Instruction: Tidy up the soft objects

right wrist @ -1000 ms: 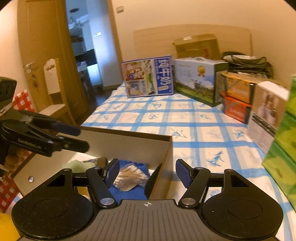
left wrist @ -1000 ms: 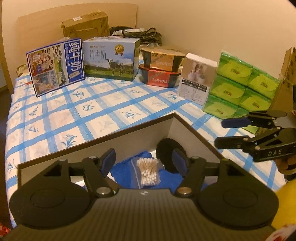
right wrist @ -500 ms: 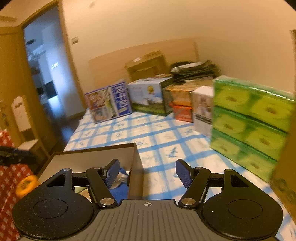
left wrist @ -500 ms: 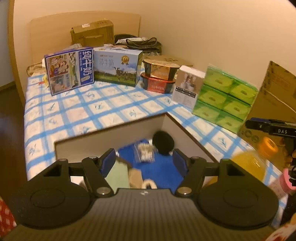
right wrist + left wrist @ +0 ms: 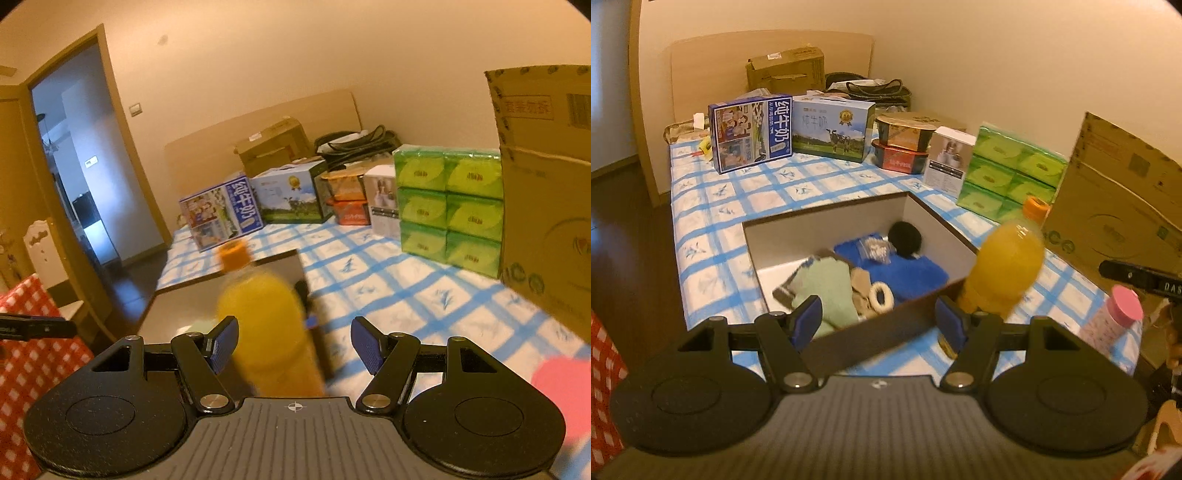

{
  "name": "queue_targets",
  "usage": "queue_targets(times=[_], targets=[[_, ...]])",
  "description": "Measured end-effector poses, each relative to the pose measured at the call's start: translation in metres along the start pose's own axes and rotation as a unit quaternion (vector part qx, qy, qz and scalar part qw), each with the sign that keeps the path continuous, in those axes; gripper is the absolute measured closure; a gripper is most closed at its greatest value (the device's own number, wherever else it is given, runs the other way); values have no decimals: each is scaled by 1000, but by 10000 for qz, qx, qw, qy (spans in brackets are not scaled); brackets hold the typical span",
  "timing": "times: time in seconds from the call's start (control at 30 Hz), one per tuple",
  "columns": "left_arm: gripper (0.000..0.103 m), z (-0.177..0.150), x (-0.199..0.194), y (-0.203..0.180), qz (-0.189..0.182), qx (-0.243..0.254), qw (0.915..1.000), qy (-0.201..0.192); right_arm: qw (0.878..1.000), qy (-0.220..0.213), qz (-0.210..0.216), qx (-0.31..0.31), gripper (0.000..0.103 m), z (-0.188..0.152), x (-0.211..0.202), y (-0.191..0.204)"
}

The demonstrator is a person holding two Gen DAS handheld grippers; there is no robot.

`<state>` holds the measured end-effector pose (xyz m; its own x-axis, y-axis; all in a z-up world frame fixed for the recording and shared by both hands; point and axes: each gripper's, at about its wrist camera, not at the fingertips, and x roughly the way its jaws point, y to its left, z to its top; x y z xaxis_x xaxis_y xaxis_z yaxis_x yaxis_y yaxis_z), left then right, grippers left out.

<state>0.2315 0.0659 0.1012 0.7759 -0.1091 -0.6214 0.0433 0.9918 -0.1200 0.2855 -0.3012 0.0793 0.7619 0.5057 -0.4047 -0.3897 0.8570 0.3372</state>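
An open box (image 5: 923,218) on the checked bed holds soft things: a blue cloth (image 5: 908,271), a pale green cloth (image 5: 827,284), a black round puff (image 5: 905,238), a bag of cotton swabs (image 5: 875,251) and a white ring (image 5: 881,293). My left gripper (image 5: 881,325) is open and empty, above the box's near wall. My right gripper (image 5: 295,343) is open and empty, just behind an orange juice bottle (image 5: 266,325). The box's corner (image 5: 291,266) shows behind the bottle. The right gripper's tip (image 5: 1137,275) shows at the left wrist view's right edge.
The juice bottle (image 5: 1004,266) stands at the box's right side, a pink-capped bottle (image 5: 1115,317) beside it. Milk cartons (image 5: 753,136), noodle bowls (image 5: 905,144), a white box (image 5: 949,158), green tissue packs (image 5: 1012,173) and a large cardboard box (image 5: 1119,199) line the bed. A doorway (image 5: 81,177) is left.
Both grippers have pulled back from the box and risen. The juice bottle and the pink-capped bottle have come into view. The right gripper has swung right, then back toward the bottle.
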Motion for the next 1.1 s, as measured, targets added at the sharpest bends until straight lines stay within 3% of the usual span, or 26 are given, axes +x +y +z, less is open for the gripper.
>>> queue_targets(times=[0.33, 0.53, 0.7, 1.1], targets=[[37, -51, -45, -17, -240, 23, 9996, 148, 9992, 66, -126, 365, 31, -62, -54, 75], [37, -81, -50, -29, -422, 160, 9983, 360, 9975, 179, -503, 473, 30, -99, -77, 111], [38, -100, -56, -36, -502, 264, 9974, 435, 9939, 336, -925, 500, 29, -122, -87, 133], [38, -127, -79, -56, -474, 516, 9962, 523, 9886, 359, -1325, 618, 29, -154, -110, 161]])
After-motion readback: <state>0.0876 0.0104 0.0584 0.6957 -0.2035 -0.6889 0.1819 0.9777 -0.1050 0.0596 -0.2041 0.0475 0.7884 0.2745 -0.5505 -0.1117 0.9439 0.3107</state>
